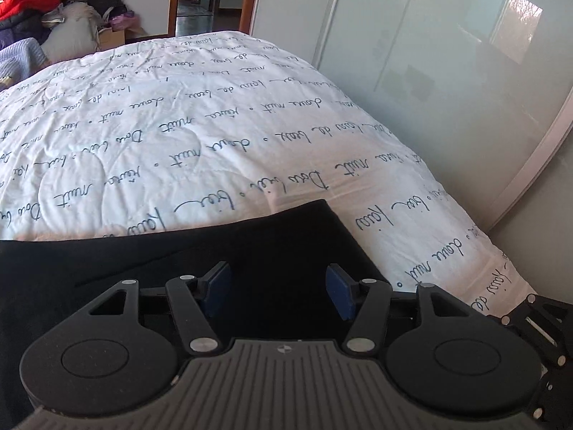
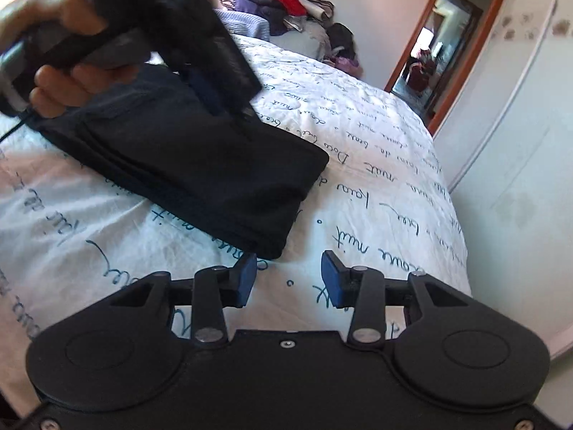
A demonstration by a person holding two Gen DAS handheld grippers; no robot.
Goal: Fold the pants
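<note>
The black pants lie folded into a compact stack on the white bedspread. In the left wrist view the pants fill the lower left. My left gripper is open, its blue pads just above the pants, holding nothing. In the right wrist view the left gripper hovers over the far part of the stack, held by a hand. My right gripper is open and empty, above the bedspread just beside the stack's near corner.
The bedspread with script print covers the bed. A frosted sliding wardrobe door runs along the right side. A pile of clothes sits past the bed's far end, next to a wooden doorway.
</note>
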